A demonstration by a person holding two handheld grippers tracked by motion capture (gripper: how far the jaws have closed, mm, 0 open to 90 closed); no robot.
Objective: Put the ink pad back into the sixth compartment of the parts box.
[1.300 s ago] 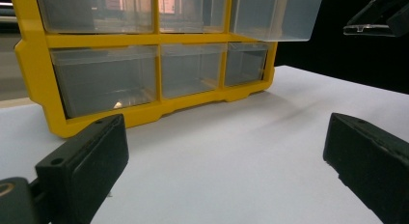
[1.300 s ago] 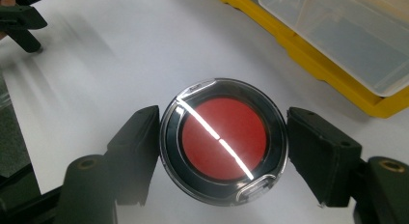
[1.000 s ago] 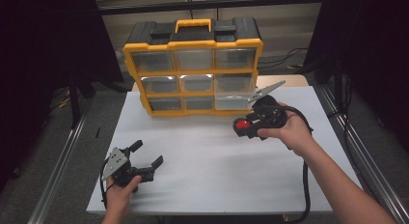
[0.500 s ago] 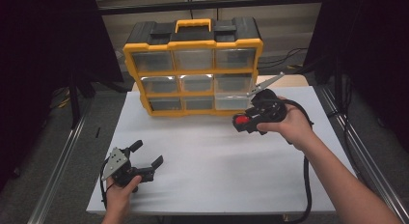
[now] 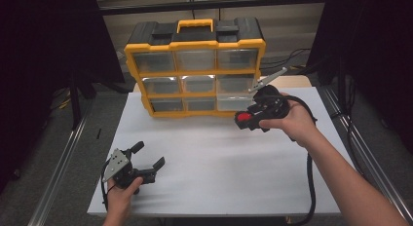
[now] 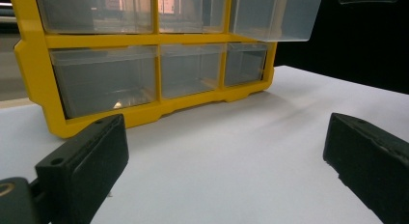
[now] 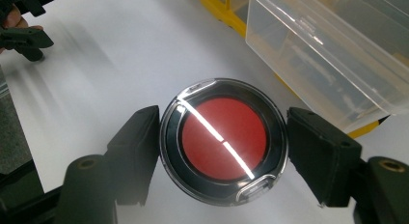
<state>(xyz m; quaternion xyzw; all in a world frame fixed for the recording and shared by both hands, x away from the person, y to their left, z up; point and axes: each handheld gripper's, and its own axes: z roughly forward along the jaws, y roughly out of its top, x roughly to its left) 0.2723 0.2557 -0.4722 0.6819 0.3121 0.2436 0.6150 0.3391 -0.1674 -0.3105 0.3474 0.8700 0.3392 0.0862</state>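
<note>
The right gripper holds a round black case with a red centre between its two jaws; one pad bears on each side of the rim. In the high view the case sits above the white surface, just in front of the lower right corner of the yellow drawer organizer.

One clear drawer on the organizer's right column projects forward of the yellow frame. In the right gripper view its front edge lies near the case, up and to the right, with a narrow gap between the two.

The left gripper rests at the near left part of the surface, close to the front edge. Its jaws stand wide apart with nothing between them. In the left gripper view they frame bare surface and the organizer's bottom row of drawers.

Open room: the broad middle of the surface between both grippers carries no items. The organizer bounds the far side. Dark curtains stand to each side, and metal rails run beside the surface's left and right edges.
</note>
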